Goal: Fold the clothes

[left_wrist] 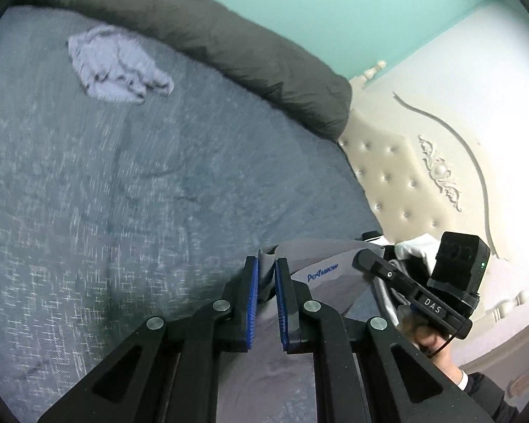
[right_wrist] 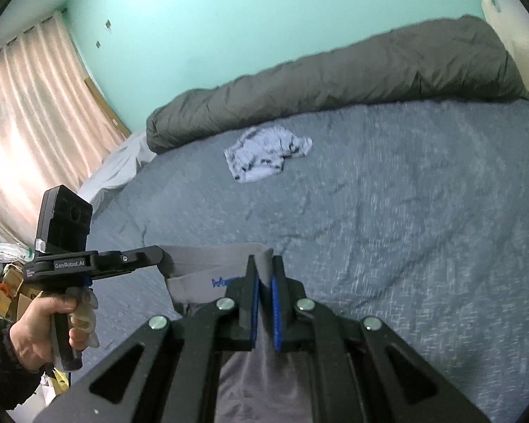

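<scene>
A grey garment [left_wrist: 321,264] with blue lettering on its waistband hangs stretched between both grippers above the bed. My left gripper [left_wrist: 266,264] is shut on one end of the waistband, with cloth pinched between its blue pads. My right gripper [right_wrist: 264,268] is shut on the other end of the same grey garment [right_wrist: 208,264], whose body hangs below the fingers. Each view shows the other gripper held in a hand at its side. A crumpled light blue garment [left_wrist: 116,63] [right_wrist: 268,155] lies farther back on the bed, apart from both grippers.
The blue-grey bedspread [left_wrist: 123,194] [right_wrist: 405,229] stretches wide ahead. A rolled dark grey duvet [left_wrist: 229,35] [right_wrist: 335,74] lies along the far edge. The cream tufted headboard [left_wrist: 405,162] stands at the right, and a pink curtain [right_wrist: 28,105] and floor clutter at the left.
</scene>
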Motion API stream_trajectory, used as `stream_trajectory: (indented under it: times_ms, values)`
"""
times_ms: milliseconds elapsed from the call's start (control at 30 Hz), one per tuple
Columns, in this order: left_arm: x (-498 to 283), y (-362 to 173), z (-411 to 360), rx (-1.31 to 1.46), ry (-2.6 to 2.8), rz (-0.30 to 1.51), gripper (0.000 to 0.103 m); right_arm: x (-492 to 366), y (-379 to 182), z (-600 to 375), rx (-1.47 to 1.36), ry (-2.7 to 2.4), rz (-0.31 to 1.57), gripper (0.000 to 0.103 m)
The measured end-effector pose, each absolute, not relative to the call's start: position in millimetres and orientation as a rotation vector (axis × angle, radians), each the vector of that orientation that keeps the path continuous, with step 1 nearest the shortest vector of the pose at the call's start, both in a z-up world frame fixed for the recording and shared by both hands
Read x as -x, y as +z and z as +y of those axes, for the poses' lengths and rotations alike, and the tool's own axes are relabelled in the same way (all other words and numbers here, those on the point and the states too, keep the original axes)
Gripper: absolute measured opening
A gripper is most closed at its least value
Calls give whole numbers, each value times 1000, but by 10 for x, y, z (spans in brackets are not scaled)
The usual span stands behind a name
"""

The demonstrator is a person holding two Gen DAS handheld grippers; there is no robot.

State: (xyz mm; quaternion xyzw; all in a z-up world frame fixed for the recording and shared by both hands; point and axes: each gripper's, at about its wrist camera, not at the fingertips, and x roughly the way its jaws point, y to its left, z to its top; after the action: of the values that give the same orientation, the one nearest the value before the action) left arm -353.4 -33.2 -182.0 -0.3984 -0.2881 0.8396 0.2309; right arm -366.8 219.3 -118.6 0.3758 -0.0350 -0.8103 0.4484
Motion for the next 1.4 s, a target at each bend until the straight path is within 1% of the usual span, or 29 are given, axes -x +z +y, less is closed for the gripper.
stream_trajectory:
  times_ms: [133, 267, 367, 667, 800, 833, 867, 933, 1000, 1167, 1400]
  values:
    - [3451, -1600, -306, 1068, 2323, -770, 10, 3606, -977, 2229, -899, -2015, -77, 5]
    - [3394, -1561, -284, 1072, 2332, -764, 10, 3638, -999, 2227, -909, -2022, -65, 5]
    - [3407, -1654, -253, 1106, 2339, -743, 10, 3673, -1043, 2217, -921, -2027, -54, 5]
    - [3758, -2088, -145, 1179, 2303, -770, 10, 3780, -1176, 2190, -959, -2040, -21, 5]
    - [3938, -2333, -82, 1207, 2265, -780, 12, 3929, -1348, 2176, -997, -2048, -15, 5]
    - [3968, -2400, -76, 1212, 2261, -793, 15, 3973, -1399, 2176, -1007, -2049, -14, 5]
    - [3995, -2464, -73, 1214, 2255, -806, 25, 4012, -1447, 2175, -1017, -2049, -10, 5]
    - [4018, -2586, -103, 1207, 2251, -845, 38, 4084, -1544, 2168, -1035, -2047, -3, 5]
    - [4039, -2740, -123, 1215, 2229, -875, 38, 4136, -1628, 2162, -1048, -2046, 3, 5]
    - [4132, -3055, -85, 1265, 2190, -881, 39, 4263, -1809, 2198, -1074, -2050, -8, 5]
    - [4347, -3239, 55, 1275, 2154, -882, 39, 4363, -1995, 2325, -1101, -2055, -44, 5]
